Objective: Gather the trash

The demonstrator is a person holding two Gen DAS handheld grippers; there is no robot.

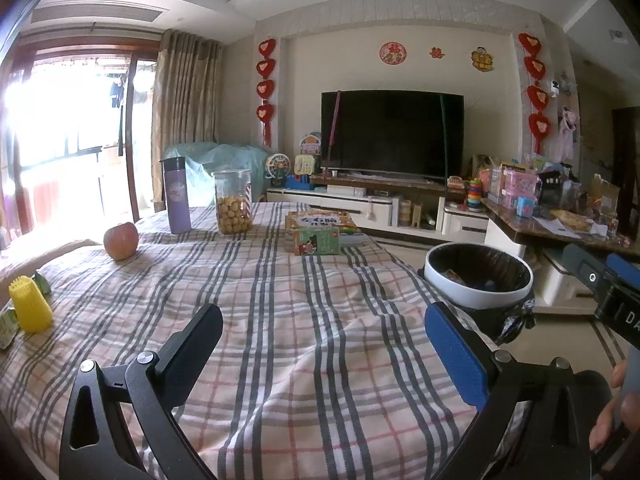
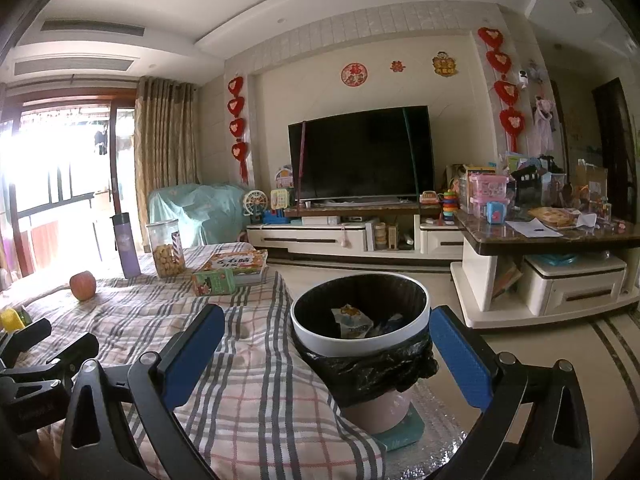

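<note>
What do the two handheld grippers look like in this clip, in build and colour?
Both share one design. The left gripper has black metal linkage arms with triangular cutouts and silver pivot bolts, ending in flat fingers faced with textured blue pads. The right gripper looks the same in its own view; in the left view its black body carries partly cut-off white lettering. No cables or sleeves show.

A worktop under a pink-and-white cloth with grey checks (image 1: 280, 320) carries everything. Along its far edge stand a tall purple flask with a dark lid (image 1: 175, 196) and, just beside it, a clear plastic jar of round yellow biscuits (image 1: 233, 202). Toward the far right corner lie flat picture books (image 1: 320, 222) with a small green box (image 1: 317, 241) in front. A red apple (image 1: 121, 241) sits near the left edge; a yellow ribbed plastic cone (image 1: 30, 310) stands closer along that edge.
</note>
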